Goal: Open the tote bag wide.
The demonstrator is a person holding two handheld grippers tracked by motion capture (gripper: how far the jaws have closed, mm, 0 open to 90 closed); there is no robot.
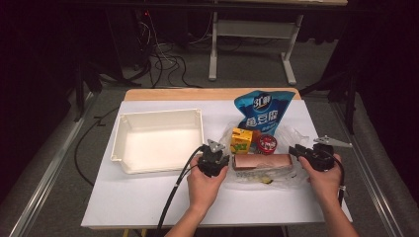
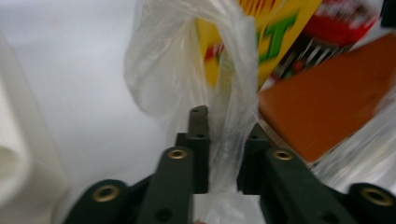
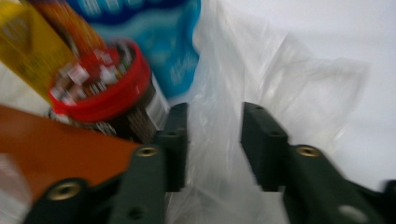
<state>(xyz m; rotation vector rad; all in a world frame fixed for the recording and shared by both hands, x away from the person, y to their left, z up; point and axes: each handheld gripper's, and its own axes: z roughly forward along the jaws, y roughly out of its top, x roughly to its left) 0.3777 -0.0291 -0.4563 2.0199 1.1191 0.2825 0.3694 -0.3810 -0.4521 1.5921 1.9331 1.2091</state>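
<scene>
On the bench (image 1: 148, 197) the tray (image 1: 158, 138) sits to my left, and the plastic bag (image 1: 291, 175) with its goods lies to the right of it, well apart from the tray's near corner. In the bag, the long box (image 1: 262, 161) lies nearest me, crosswise. Behind it stand the small carton (image 1: 241, 140) on the left and the round tin (image 1: 267, 143) just beside it on the right. The pouch (image 1: 261, 111) lies behind both, reaching toward the far edge of the bench. My left tool (image 1: 213, 163) is at the bag's left end, between tray and box; my right tool (image 1: 314, 155) is at the bag's right end.
</scene>
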